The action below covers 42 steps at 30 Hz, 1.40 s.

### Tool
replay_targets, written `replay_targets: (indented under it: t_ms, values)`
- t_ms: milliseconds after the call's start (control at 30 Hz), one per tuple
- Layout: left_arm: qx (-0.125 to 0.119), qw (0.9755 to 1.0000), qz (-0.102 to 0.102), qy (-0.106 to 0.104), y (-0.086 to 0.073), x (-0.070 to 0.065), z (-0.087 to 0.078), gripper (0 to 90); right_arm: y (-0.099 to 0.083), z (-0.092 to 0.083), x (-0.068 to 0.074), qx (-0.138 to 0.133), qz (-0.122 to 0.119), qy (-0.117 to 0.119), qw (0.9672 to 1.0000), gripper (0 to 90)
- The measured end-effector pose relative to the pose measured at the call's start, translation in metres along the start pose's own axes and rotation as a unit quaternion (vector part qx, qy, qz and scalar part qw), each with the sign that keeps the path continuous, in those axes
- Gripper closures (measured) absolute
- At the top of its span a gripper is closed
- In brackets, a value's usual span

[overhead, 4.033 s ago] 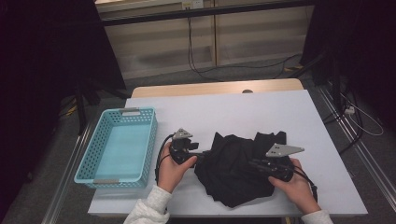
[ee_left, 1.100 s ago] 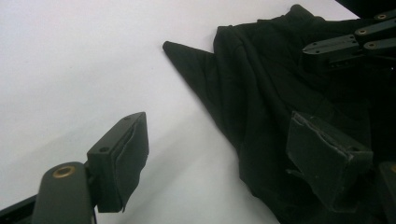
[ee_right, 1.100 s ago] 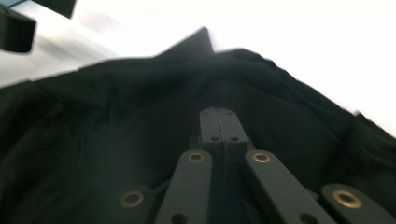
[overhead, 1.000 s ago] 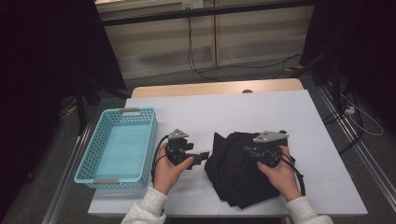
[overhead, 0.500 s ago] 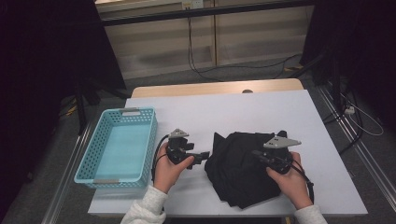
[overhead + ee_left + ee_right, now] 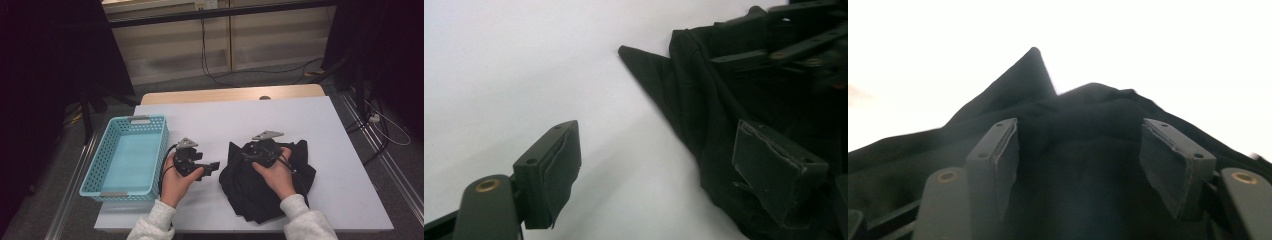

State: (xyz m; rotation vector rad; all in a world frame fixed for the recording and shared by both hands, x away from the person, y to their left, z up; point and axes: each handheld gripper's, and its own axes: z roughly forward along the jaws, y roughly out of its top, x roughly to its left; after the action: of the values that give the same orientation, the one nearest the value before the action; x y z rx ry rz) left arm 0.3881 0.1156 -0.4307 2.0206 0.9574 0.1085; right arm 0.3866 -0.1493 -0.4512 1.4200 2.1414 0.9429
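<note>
Black cloth: a crumpled dark garment, bunched in soft folds, lying on the white table in the lower right of the high view. One pointed corner sticks out toward the upper left of the pile; the left gripper view shows it as a dark triangle at upper centre. Matte fabric, limp, likely to sag and drag when lifted.

Right gripper: resting over the upper left part of the cloth, in the person's right hand. In the right gripper view its pads stand apart with fabric heaped between and beyond them, none pressed. Its jaws have just been opening. This gripper is the nearer one; the cloth lies straight ahead of and beneath it.

Left gripper: at centre of the high view, just left of the cloth's edge, held in the left hand and pointing right toward it. Jaws apart; in its own view one pad hangs over bare table, the other over the fabric's border, gripping nothing. The cloth lies to its right, so a short reach would probably meet the edge.

Blue basket: left of the high view, empty, apart from the cloth, beyond the left hand.
</note>
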Motion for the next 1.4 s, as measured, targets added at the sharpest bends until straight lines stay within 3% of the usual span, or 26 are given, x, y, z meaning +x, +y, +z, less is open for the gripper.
replay_targets:
  t_ms: [67, 100, 133, 167, 233, 433, 567, 633, 800, 1033, 1233, 1400]
  values:
    - [0.001, 1.0, 0.001, -0.004, 0.0, -0.001, -0.001, 19.8, 0.0, 0.011, 0.0, 0.024, -0.008, -0.013, 0.9996, 32.8]
    - [0.001, 1.0, 0.003, -0.003, -0.001, -0.002, -0.001, 19.8, -0.001, 0.013, -0.001, 0.015, 0.009, -0.005, 0.9998, 40.4]
    - [0.004, 1.0, 0.006, -0.006, -0.001, -0.004, 0.0, 19.7, 0.0, 0.012, -0.003, 0.011, 0.011, 0.005, 0.9999, 55.5]
    - [0.002, 0.9999, 0.006, -0.009, -0.001, -0.006, 0.001, 19.7, 0.0, 0.011, -0.003, 0.01, 0.003, 0.022, 0.9997, 77.0]
    - [0.005, 0.9999, 0.008, -0.012, -0.001, -0.008, 0.002, 19.7, 0.001, 0.011, -0.001, 0.012, -0.017, 0.026, 0.9994, 85.4]
    - [-0.003, 0.9999, 0.009, -0.008, 0.002, -0.009, 0.002, 19.9, 0.003, -0.004, -0.014, 0.023, -0.018, 0.055, 0.998, 87.6]
    - [-0.016, 0.9998, 0.011, -0.006, 0.005, -0.009, 0.001, 20.2, 0.001, -0.041, -0.018, -0.034, -0.019, 0.068, 0.9969, 87.5]
    - [-0.016, 0.9998, 0.009, -0.007, 0.005, -0.009, 0.003, 20.3, -0.005, -0.056, -0.019, -0.044, -0.032, 0.069, 0.9961, 87.4]
    - [-0.01, 0.9998, 0.014, -0.012, 0.009, -0.013, 0.008, 20.0, -0.031, -0.081, -0.026, -0.069, -0.02, 0.076, 0.9945, 87.4]
    - [-0.008, 0.9993, 0.025, -0.026, 0.017, -0.022, 0.015, 19.0, -0.06, -0.087, -0.023, -0.059, -0.023, 0.071, 0.9954, 87.3]
    - [0.012, 0.9993, 0.028, -0.02, 0.01, -0.02, 0.025, 19.0, -0.085, -0.085, -0.023, -0.039, -0.026, 0.07, 0.9964, 87.3]
    - [0.021, 0.9994, 0.024, -0.016, 0.006, -0.023, 0.029, 18.9, -0.092, -0.087, -0.023, -0.042, -0.033, 0.067, 0.9963, 87.2]
